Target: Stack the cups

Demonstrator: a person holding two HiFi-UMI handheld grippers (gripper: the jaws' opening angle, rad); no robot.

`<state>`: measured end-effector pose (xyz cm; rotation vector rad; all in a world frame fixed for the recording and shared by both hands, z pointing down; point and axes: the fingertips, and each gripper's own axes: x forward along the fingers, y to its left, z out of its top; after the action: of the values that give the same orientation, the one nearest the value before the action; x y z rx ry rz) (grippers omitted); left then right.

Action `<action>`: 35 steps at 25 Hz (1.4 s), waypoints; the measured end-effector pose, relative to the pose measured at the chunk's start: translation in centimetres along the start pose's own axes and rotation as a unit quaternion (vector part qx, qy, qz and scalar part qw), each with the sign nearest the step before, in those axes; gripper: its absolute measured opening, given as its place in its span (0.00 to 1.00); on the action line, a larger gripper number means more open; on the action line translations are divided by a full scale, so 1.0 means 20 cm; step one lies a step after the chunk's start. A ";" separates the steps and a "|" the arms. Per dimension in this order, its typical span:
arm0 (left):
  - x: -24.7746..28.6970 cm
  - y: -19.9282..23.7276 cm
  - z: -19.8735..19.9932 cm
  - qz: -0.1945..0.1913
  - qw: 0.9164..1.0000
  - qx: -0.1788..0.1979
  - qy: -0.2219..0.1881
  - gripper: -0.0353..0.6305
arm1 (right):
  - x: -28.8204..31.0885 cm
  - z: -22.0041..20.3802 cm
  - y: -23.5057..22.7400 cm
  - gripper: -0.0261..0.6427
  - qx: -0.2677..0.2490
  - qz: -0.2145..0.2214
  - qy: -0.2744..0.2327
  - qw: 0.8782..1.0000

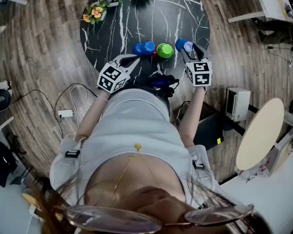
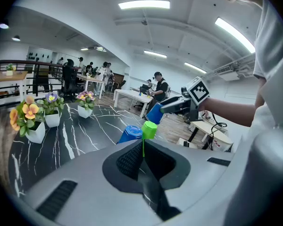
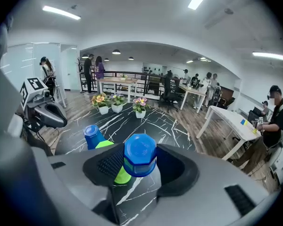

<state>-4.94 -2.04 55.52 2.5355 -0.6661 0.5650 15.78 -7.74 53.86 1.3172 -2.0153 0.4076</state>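
Black marble-veined and round, the table (image 1: 147,21) carries the cups near its front edge. One blue cup (image 3: 140,153) is off the surface, pinched between the pads of the right gripper (image 3: 140,163), its closed octagonal end facing that gripper's camera. In the head view this cup (image 1: 181,44) sits at the tip of the right gripper (image 1: 190,48), just to the right of the green cup (image 1: 164,50). The green cup stands on the table. Just beside it on the left is a second blue cup (image 1: 144,48), the two close together or touching. From the right gripper view the green cup (image 3: 121,177) shows partly behind the held one, with the second blue cup (image 3: 93,136) further left. The left gripper (image 1: 134,58) hovers at the table's near edge, left of the second blue cup, with its jaws pressed together on nothing. In its own view the left gripper (image 2: 142,155) points toward the green cup (image 2: 149,129). Three white pots of flowers (image 1: 95,12) line the far side of the table. Wood flooring (image 1: 34,57) surrounds it, and desks and people fill the office beyond.
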 end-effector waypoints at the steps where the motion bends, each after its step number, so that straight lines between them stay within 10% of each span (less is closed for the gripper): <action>1: 0.00 0.00 0.00 0.000 1.000 0.000 0.000 0.10 | 0.00 0.01 0.01 0.37 -0.002 0.002 -0.001 1.000; 35: 0.00 0.03 -0.03 0.002 1.000 -0.016 0.007 0.10 | -0.03 0.34 0.33 0.37 -0.062 0.094 -0.016 0.994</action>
<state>-5.49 -2.20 56.21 2.4990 -0.6710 0.5694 7.46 -8.39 49.20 1.0698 -2.1621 0.3421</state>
